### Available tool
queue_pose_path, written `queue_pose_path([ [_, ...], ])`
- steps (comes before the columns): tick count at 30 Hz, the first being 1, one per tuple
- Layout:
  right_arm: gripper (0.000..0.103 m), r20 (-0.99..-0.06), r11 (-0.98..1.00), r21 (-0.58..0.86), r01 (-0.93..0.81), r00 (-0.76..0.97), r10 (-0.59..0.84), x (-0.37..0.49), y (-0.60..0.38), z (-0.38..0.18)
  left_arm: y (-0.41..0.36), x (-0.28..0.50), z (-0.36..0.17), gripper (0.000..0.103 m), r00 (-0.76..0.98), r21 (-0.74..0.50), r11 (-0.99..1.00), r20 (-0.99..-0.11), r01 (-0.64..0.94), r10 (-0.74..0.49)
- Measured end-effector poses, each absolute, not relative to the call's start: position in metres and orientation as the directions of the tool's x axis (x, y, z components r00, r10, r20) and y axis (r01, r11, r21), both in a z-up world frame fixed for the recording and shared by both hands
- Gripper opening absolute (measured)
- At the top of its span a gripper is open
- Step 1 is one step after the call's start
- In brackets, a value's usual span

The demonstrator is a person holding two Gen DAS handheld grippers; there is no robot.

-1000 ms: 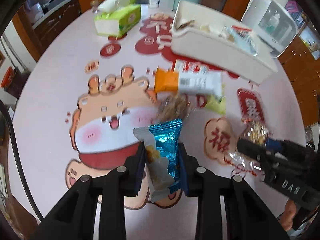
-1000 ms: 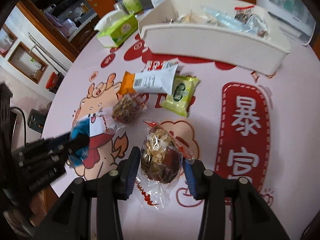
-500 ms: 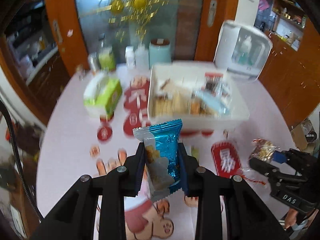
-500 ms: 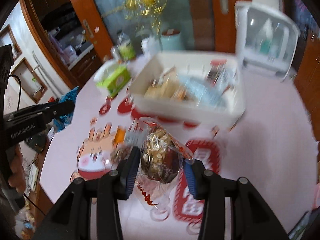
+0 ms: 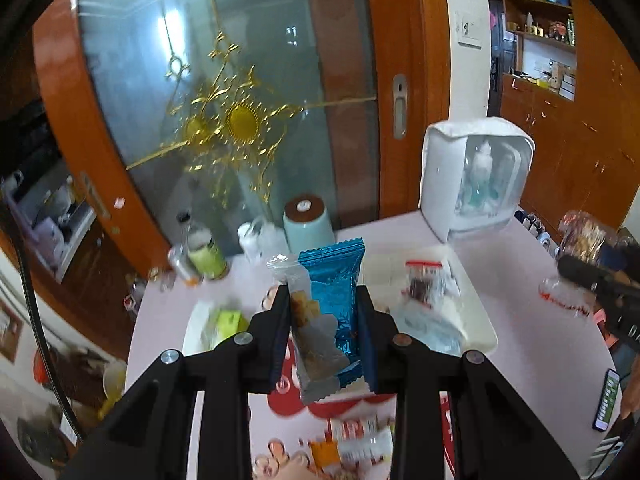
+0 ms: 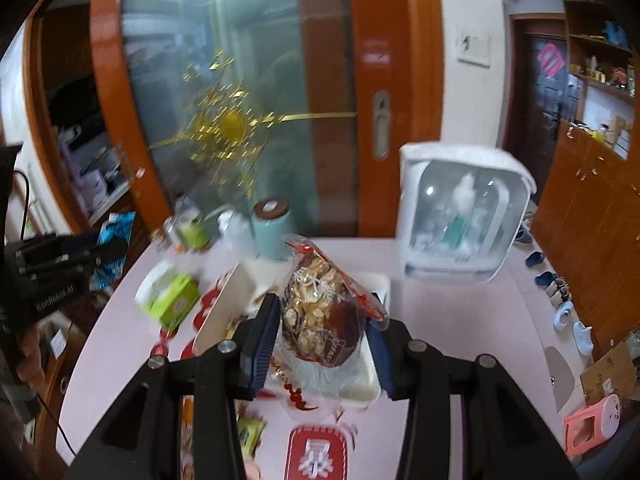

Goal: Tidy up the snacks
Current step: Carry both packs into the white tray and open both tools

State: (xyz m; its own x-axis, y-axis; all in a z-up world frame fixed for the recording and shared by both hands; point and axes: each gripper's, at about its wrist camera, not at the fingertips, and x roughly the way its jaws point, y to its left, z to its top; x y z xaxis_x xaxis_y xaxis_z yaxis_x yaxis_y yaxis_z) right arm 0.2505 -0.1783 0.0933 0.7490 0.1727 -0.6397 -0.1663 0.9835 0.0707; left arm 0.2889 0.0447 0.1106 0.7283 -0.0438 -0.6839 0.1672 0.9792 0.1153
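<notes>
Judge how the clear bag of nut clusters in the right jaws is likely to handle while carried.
The clear bag of nut clusters is probably floppy: its empty film hangs slack below the right gripper. It looks light for its size, since a side pinch holds it. The clusters seem brittle, so a harder squeeze might crumble them.

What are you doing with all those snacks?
A person is tidying snacks with two grippers. The left gripper is shut on a blue snack packet, and the right gripper is shut on a clear bag of nutty treats. Both are held above the white bin on the pink table.
</notes>
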Motion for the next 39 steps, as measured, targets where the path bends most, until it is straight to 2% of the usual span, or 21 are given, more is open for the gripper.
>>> queue_pose_path([
  [5, 0.044, -0.647, 0.99, 0.078, -0.117, 0.749, 0.139, 0.287, -0.181, 0.09, 0.036, 0.33, 0.098, 0.029, 0.709, 0.104, 0.975, -0.702, 0.198, -0.069],
  [12, 0.046, -0.737, 0.996, 0.029, -0.081, 0.672, 0.076, 0.34, -0.168, 0.033, 0.022, 0.373, 0.041, 0.031, 0.645, 0.074, 0.965, -0.757, 0.25, -0.108],
  [14, 0.046, -0.763, 0.996, 0.041, -0.083, 0.641, 0.085, 0.351, -0.166, 0.013, 0.019, 0.381, 0.024, 0.058, 0.628, 0.078, 0.963, -0.771, 0.258, -0.105],
  [15, 0.049, -0.77, 0.995, 0.053, -0.088, 0.63, 0.097, 0.354, -0.165, 0.006, 0.017, 0.385, 0.013, 0.092, 0.618, 0.078, 0.962, -0.779, 0.26, -0.104],
  [16, 0.052, -0.775, 0.994, 0.06, -0.093, 0.623, 0.105, 0.356, -0.164, 0.0, 0.017, 0.386, 0.008, 0.102, 0.619, 0.08, 0.962, -0.779, 0.259, -0.102],
  [18, 0.071, -0.778, 0.996, 0.042, -0.078, 0.623, 0.082, 0.357, -0.161, -0.01, 0.018, 0.388, -0.002, 0.102, 0.624, 0.084, 0.962, -0.775, 0.26, -0.101],
  [19, 0.072, -0.777, 0.996, 0.041, -0.079, 0.625, 0.082, 0.357, -0.16, -0.012, 0.019, 0.389, -0.008, 0.102, 0.617, 0.087, 0.961, -0.781, 0.262, -0.097],
  [25, 0.072, -0.79, 0.995, 0.048, -0.09, 0.606, 0.093, 0.353, -0.155, -0.017, 0.035, 0.385, -0.013, 0.102, 0.614, 0.064, 0.971, -0.784, 0.232, -0.095],
  [39, 0.072, -0.77, 0.991, 0.028, -0.131, 0.629, 0.105, 0.309, -0.144, 0.014, 0.065, 0.343, 0.02, 0.102, 0.638, 0.051, 0.983, -0.766, 0.175, -0.074],
])
